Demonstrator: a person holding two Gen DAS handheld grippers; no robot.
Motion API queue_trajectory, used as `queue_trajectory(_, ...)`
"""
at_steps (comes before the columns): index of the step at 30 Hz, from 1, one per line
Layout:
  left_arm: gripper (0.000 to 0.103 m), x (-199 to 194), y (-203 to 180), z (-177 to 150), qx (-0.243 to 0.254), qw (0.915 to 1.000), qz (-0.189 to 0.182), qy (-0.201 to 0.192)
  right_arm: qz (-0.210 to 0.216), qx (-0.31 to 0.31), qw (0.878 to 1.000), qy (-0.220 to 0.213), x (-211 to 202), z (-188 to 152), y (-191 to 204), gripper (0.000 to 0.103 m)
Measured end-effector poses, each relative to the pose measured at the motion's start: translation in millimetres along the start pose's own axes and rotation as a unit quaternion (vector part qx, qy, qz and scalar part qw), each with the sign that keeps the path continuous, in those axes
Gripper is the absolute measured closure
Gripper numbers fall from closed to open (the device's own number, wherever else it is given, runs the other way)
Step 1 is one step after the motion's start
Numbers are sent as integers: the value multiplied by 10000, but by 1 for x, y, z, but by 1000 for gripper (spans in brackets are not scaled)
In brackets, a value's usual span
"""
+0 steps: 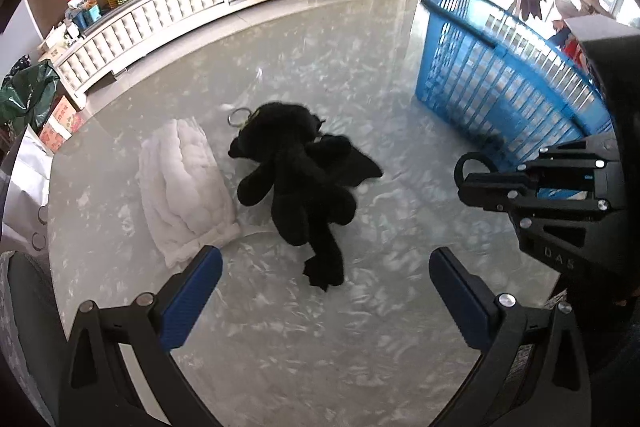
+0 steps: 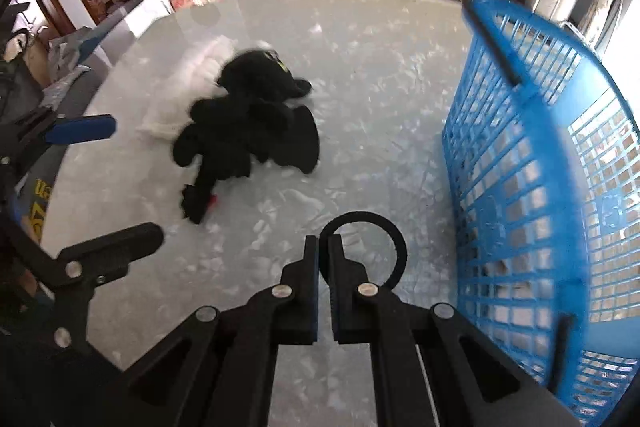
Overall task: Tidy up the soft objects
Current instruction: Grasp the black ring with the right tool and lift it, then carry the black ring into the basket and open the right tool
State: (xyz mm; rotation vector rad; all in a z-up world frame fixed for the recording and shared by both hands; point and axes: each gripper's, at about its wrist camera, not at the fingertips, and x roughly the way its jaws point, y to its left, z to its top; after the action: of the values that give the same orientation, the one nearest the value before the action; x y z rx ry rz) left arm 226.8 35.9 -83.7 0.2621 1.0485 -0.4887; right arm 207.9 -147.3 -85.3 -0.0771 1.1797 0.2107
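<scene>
Black plush toy on table, left jaws apart, right jaws together, empty.

Left gripper held above a grey marbled table, blue-padded jaws spread wide with nothing between them.

A black plush toy lies sprawled at centre, touching a white quilted cloth on its left; a blue slatted basket stands apart at right, and the right gripper, fingers together, enters from the right edge.
</scene>
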Motion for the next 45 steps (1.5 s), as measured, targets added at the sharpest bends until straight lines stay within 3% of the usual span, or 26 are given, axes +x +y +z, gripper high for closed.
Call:
queue_trajectory(12, 0, -47, -25, 9, -197, 9992, 259, -249, 363, -291, 9970, -618, -79, -3, 0, 99)
queue_trajectory(20, 0, -64, -50, 27, -161, 9985, 276, -446, 10, -593, 9922, -1099, -127, -8, -26, 99)
queue_trajectory(23, 0, -65, -64, 36, -103, 9984, 229, -507, -66, -553, 9919, -1144, -128, -8, -38, 99)
queue_trajectory(33, 0, -52, -95, 59, 96, 9988, 108, -473, -246, -254, 9958, -849, -112, -13, -96, 99)
queue_trajectory(45, 0, -28, -104, 67, 179, 9995, 129, -234, -167, 151, 9997, 43, -51, -6, -135, 99)
